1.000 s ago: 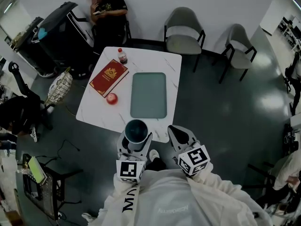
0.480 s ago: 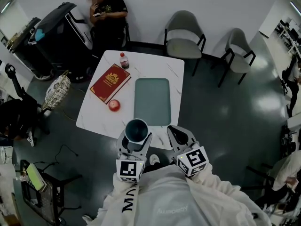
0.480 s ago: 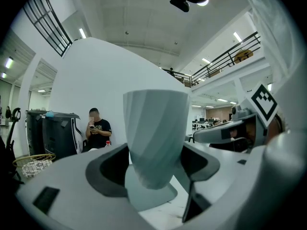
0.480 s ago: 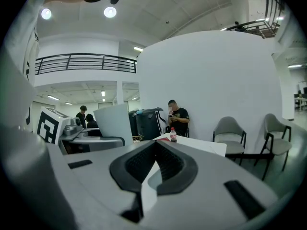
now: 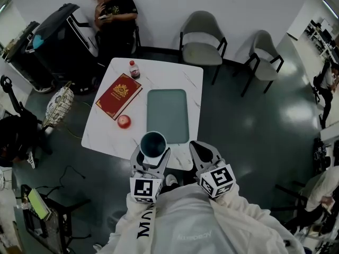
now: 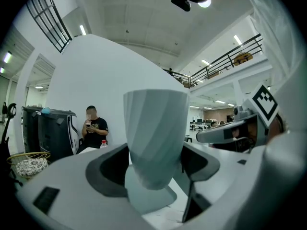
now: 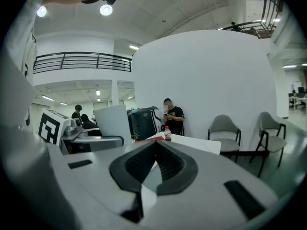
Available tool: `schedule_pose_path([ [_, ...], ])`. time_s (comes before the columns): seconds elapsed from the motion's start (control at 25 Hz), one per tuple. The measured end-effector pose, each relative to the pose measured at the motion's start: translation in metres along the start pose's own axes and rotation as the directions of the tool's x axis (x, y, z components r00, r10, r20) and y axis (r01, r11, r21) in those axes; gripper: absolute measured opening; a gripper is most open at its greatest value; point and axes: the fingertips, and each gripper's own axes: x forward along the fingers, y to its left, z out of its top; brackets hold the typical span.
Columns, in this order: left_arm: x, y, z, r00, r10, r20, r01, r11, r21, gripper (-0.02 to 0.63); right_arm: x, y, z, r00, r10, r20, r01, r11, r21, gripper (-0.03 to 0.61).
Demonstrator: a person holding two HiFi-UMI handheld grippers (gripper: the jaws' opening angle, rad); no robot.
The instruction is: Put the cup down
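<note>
One pale cup stood upright between the left gripper's jaws, which were closed against its lower body. It was held over the near edge of the white table; whether its base touched the top could not be told. The right gripper hung just beside it, jaws together on nothing. Beyond lay a green tray, a small red round thing, possibly an apple, a red book and a bottle.
</note>
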Motion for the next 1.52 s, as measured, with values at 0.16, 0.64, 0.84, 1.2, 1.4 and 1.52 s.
schedule_pose_path([
  [0.16, 0.011, 0.001, 0.0, 1.0, 0.007, -0.006, -0.007, 1.0, 0.008, 0.344, 0.008, -0.01, 0.002, 1.0, 0.002, 0.002, -0.002, 1.0, 0.01, 0.005],
  [0.64, 0.058, 0.02, -0.002, 0.999, 0.046, -0.026, -0.046, 0.999, -0.008, 0.344, 0.048, -0.041, 0.001, 0.998, 0.049, -0.033, -0.048, 0.998, 0.031, 0.006],
  [0.84, 0.087, 0.025, -0.003, 0.999, 0.041, -0.032, -0.041, 0.999, -0.008, 0.344, 0.063, -0.065, 0.001, 0.997, 0.045, -0.057, -0.043, 0.999, 0.031, 0.006],
  [1.2, 0.128, 0.041, -0.016, 0.996, 0.071, -0.054, -0.073, 0.997, -0.022, 0.344, 0.088, -0.103, -0.008, 0.995, 0.041, -0.094, -0.036, 0.998, 0.051, 0.006],
  [1.4, 0.148, 0.054, -0.029, 0.993, 0.098, -0.069, -0.1, 0.995, -0.025, 0.344, 0.106, -0.118, -0.024, 0.991, 0.048, -0.124, -0.038, 0.996, 0.085, 0.005],
  [1.52, 0.16, 0.061, -0.03, 0.992, 0.116, -0.056, -0.118, 0.992, -0.034, 0.344, 0.119, -0.128, -0.032, 0.989, 0.052, -0.136, -0.038, 0.994, 0.102, 0.005],
])
